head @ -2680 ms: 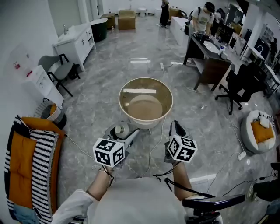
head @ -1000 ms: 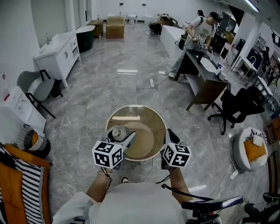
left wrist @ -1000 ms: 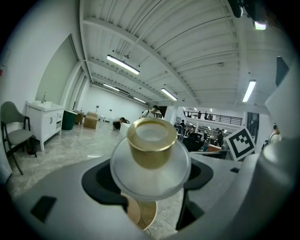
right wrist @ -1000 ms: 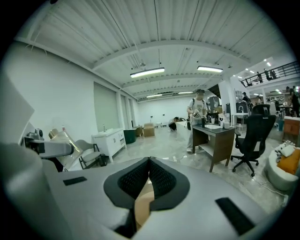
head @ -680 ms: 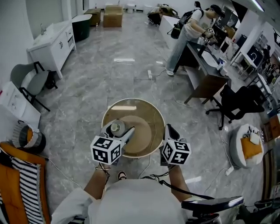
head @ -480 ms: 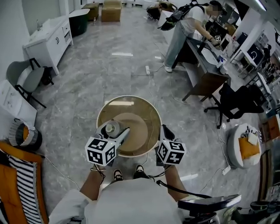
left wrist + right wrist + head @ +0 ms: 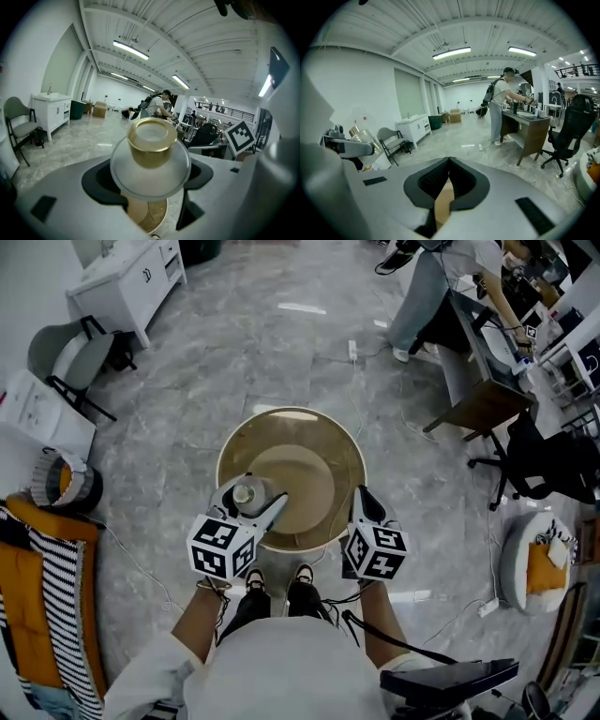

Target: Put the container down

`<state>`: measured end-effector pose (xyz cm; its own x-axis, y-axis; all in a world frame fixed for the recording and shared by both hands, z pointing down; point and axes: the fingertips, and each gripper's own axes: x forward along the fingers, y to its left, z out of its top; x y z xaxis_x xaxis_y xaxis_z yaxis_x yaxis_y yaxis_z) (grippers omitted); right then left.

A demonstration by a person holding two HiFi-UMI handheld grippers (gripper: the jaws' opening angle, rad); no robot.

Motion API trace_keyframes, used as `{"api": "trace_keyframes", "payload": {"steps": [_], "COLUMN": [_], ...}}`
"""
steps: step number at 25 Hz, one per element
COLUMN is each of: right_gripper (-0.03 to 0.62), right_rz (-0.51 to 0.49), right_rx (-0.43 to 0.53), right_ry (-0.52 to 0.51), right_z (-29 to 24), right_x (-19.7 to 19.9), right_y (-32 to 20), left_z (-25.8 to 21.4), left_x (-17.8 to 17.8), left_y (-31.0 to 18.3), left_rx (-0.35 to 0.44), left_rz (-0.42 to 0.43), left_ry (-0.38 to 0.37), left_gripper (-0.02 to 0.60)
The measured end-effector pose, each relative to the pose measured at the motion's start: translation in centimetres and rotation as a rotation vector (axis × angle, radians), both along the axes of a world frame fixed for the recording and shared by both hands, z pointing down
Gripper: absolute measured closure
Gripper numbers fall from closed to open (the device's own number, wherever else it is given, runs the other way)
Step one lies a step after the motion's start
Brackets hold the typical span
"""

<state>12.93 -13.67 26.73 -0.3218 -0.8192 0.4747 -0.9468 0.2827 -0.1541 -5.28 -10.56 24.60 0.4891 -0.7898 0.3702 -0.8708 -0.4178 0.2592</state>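
I have the tan container at the centre of the head view, seemingly held clear of the floor just above the operator's shoes. One tong sits at each side of its near rim, I judge so that it hangs level and can go down flat. The right gripper is pinched almost together on the thin rim wall, while the left gripper stands wide, clamped round a gold-capped cylinder with the rim showing just beneath it
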Motion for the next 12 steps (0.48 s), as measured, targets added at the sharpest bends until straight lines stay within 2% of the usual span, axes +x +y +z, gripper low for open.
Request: {"api": "trace_keyframes", "payload": {"steps": [7,12], "right_gripper": [0.571,0.571], "right_rz": [-0.017,-0.043], "right_rx": [-0.044,-0.105], "right_ry": [0.014,0.005], "right_z": [5.0,10.8], "right_x": [-0.2,-0.5], "right_y": [-1.9,-2.3], "left_z": [4.9,10.5], "left_x": [1.3,2.8], "left_y": [-1.5,-2.1], "left_rx": [-0.060,-0.115], "left_rz": [0.005,0.015], "left_ry": [-0.026,-0.028], "left_gripper": [0.244,0.244]}}
